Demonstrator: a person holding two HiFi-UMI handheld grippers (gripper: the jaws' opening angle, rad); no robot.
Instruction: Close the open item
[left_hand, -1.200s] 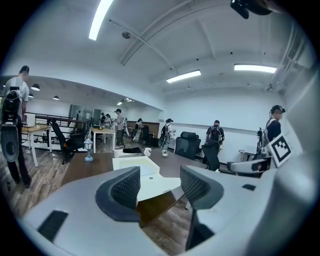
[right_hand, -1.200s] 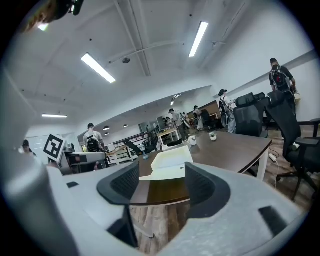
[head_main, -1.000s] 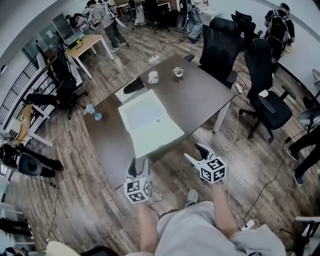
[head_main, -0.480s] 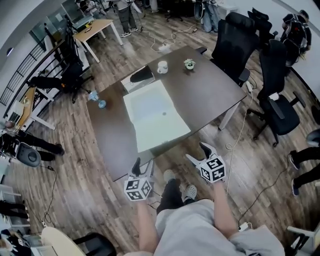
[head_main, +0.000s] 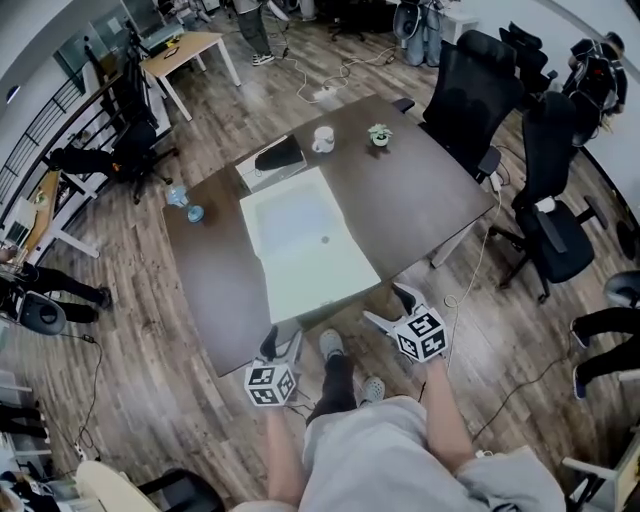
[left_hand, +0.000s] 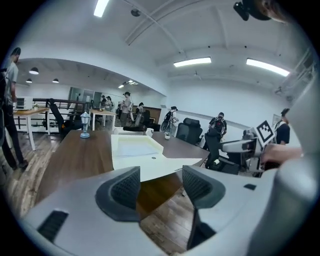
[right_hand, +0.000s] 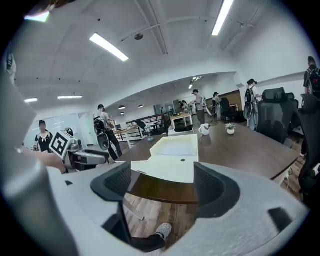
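Clear: dark brown wooden table (head_main: 420, 200) either side of flat white open box (head_main: 300, 240); white mug (head_main: 323, 139), potted plant (head_main: 379, 134) block far end (behind box).

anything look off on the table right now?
Only the white box: it lies open in the middle of the table, its lid flap folded out flat toward the near edge. The mug and small plant stand upright; nothing looks spilled or damaged.

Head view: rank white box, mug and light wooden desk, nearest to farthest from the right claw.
1. White box, near end of the table.
2. Mug, far end.
3. Light wooden desk, across the room.
Right claw: opening, empty.
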